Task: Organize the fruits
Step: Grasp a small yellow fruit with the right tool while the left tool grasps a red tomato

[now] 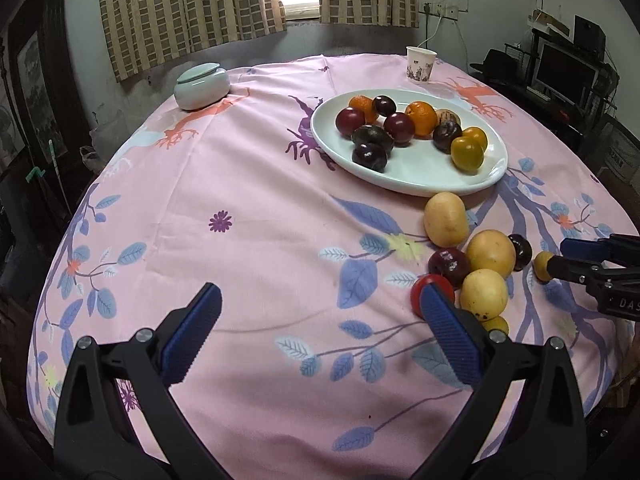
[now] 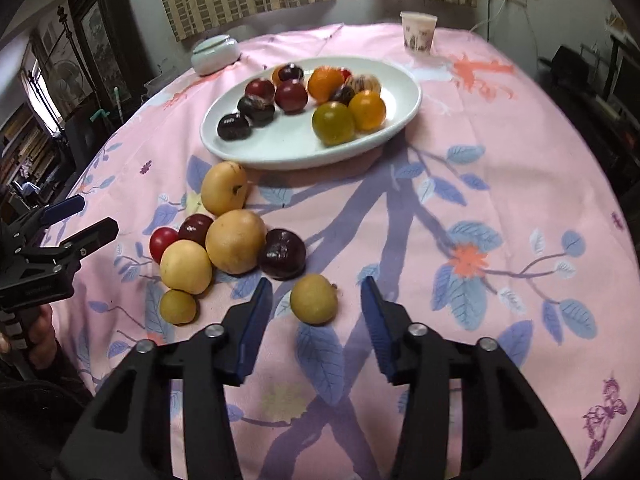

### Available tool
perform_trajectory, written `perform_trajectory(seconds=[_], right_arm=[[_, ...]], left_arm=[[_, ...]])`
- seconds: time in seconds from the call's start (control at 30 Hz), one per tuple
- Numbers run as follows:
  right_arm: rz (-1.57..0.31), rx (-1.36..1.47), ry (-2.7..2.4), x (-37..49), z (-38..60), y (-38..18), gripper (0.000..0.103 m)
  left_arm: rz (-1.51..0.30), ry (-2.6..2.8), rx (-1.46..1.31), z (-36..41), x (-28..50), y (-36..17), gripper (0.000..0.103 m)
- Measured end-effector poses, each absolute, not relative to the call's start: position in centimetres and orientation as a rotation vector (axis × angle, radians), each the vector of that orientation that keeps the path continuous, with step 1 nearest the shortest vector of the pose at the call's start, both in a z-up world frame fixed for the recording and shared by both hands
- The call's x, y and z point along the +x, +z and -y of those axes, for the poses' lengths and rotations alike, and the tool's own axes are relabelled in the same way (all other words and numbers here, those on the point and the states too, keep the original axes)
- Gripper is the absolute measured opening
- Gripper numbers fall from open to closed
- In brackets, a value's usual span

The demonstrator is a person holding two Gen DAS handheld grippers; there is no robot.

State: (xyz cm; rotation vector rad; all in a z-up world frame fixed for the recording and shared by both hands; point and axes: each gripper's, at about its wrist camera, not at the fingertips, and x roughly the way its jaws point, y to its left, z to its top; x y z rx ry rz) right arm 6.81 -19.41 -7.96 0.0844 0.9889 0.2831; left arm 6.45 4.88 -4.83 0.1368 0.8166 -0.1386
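A small yellow fruit [image 2: 314, 299] lay on the table [image 2: 500, 160] between the blue pads of the right hand-held gripper [image 2: 316, 304], which stood partly open on either side of it without touching. Just beside it, toward the left, seven more loose fruits clustered: three larger yellow ones [image 2: 235, 241], two dark plums [image 2: 282, 254], one red fruit [image 2: 162, 242] and another small yellow one [image 2: 178, 306]. Beyond them the white oval plate [image 2: 280, 152] held about eleven fruits: dark plums, oranges and a greenish-yellow one [image 2: 333, 123]; the far ones overlapped, so the count was unsure.

The left hand-held gripper [image 1: 320, 304] hung over bare cloth with its jaws spread wide and nothing between them, its right pad just in front of the red fruit in its own view. The right gripper's body showed the letters "DAS" [image 1: 629, 303], the rest cut off. One printed paper cup [image 2: 418, 32] and one lidded pale-green jar [image 2: 214, 54] stood at the far edge.
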Motion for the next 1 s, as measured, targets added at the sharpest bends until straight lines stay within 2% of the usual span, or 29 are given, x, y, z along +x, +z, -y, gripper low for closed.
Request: perform_trajectory(seconds=[0.13,0.23,0.57,0.67,0.7,0.77,0.8,0.83,0.87,0.9,1.0], right_arm=[[-1.013,0.065,0.279,7.3,19.1,-8.8,0.044],[-1.018,0.046,0.283,7.5,18.8,-9.3,0.027],[-1.005,0.086,0.268,6.1,20.2,-8.4,0.027],[-1.008,0.117,0.28,5.8,20.5,-8.5,0.027],[-1.005,0.122,0.283,5.7,20.6,-8.4,0.027],[-1.001,0.129,0.288,5.7,20.6,-8.3,0.027],[-1.0,0.134,0.291,5.6,20.6,-8.3,0.027],[-1.0,0.138,0.293,5.6,20.6,-8.3,0.027],[-1.001,0.142,0.294,5.6,20.6,-8.3,0.027],[-1.001,0.146,0.296,5.5,20.7,-8.3,0.027],[-0.993,0.143,0.3,5.5,20.5,-7.9,0.027]], left_arm=[[-0.828,-0.148,0.155,-4.6,6.1,-5.2,0.101],[-0.858,-0.164,0.167,-4.3,6.3,-5.9,0.101],[-0.948,-0.281,0.197,-1.6,7.5,-8.6,0.101],[-0.993,-0.285,0.199,-0.8,8.5,-9.7,0.098],[-0.994,-0.288,0.17,-1.0,8.8,-9.6,0.09],[-0.991,-0.274,0.149,-1.0,9.4,-9.5,0.084],[-0.988,-0.29,0.14,-0.9,9.4,-9.3,0.072],[-0.98,-0.294,0.14,-0.7,9.3,-9.2,0.054],[-0.973,-0.304,0.143,-0.4,9.1,-9.0,0.045],[-0.966,-0.32,0.149,-0.1,8.9,-8.9,0.032],[-0.962,-0.322,0.139,-0.1,8.6,-8.9,0.032]])
